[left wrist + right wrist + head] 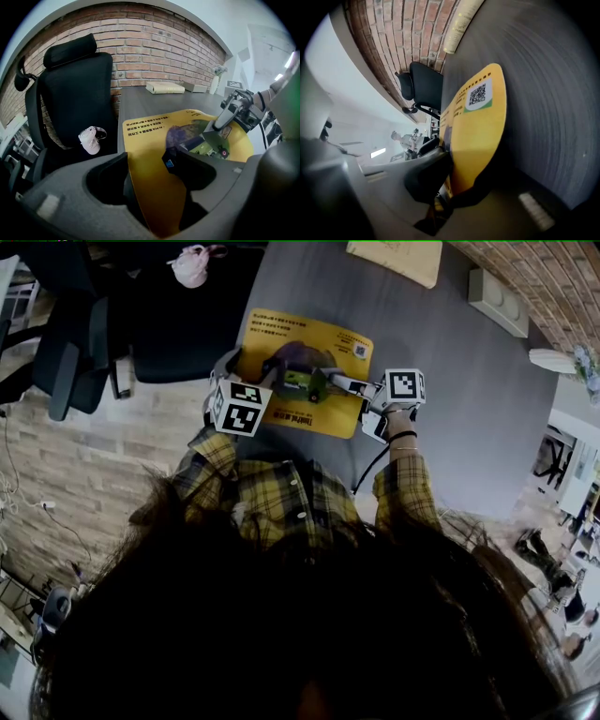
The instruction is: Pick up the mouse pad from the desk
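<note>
A yellow mouse pad [300, 343] with black print and a QR code lies on the grey desk [450, 427] in front of the person. My left gripper [269, 379] holds its near left edge. In the left gripper view the pad [150, 140] runs up between the jaws, and that gripper [157, 180] is shut on it. My right gripper [342, 383] comes in from the right; in its own view the pad [480, 122] stands on edge between the jaws, and the gripper [449, 171] is shut on it. That corner of the pad is bent up off the desk.
A black office chair [178, 315] stands against the desk's left side with a pink object [190, 265] on its seat. A pale book [398, 259] lies at the desk's far end, near a white box [497, 298] and a brick wall [154, 42].
</note>
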